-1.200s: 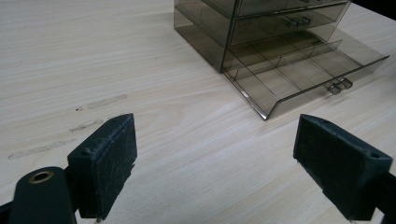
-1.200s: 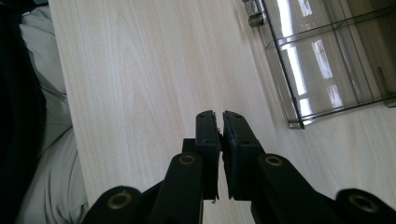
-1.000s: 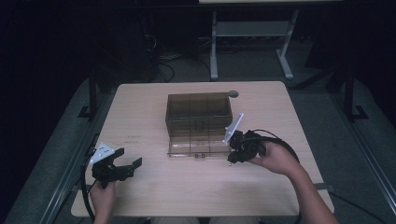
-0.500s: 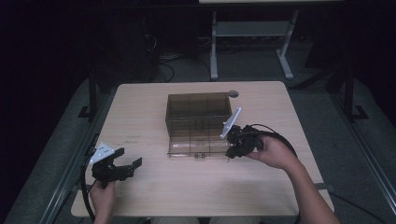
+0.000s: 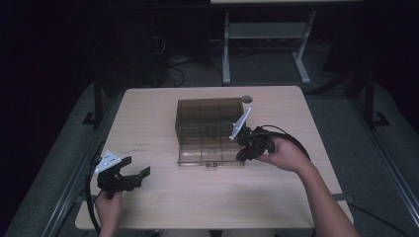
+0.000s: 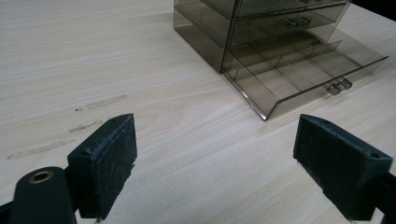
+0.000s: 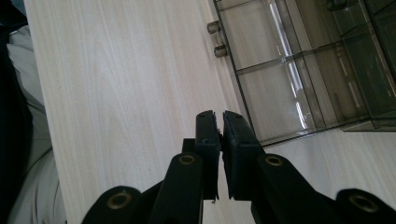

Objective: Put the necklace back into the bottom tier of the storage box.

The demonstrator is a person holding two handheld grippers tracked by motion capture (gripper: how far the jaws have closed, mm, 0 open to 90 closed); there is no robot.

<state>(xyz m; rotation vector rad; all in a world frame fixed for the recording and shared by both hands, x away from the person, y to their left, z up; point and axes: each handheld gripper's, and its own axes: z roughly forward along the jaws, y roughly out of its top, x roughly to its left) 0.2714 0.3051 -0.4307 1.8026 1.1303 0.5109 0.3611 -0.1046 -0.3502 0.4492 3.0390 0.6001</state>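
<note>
The see-through brown box of drawers [image 5: 210,121] sits in the middle of my desk [image 5: 148,113]. Its bottom drawer [image 5: 210,153] is pulled out toward me, and it has little walls inside that cut it into small rooms. Two small knobs [image 7: 215,38] stick out from the front of that drawer.

My right tongs [image 5: 243,153] are just by the right front corner of the open drawer. I cannot tell if they touch it. In the right gripper view the two black pads are squeezed almost together, with just a thin crack between them, and there is nothing in them [image 7: 220,128]. The tips hang over the bare desk right next to the drawer's edge.

My left tongs [image 5: 136,173] are far from the box, low at the left front part of the desk. They are wide open and hold nothing. In the left gripper view I see the two pads far apart [image 6: 233,158], with bare wood between them and the box farther off.

A small round dark thing [image 5: 246,99] lies on the desk behind the box.
</note>
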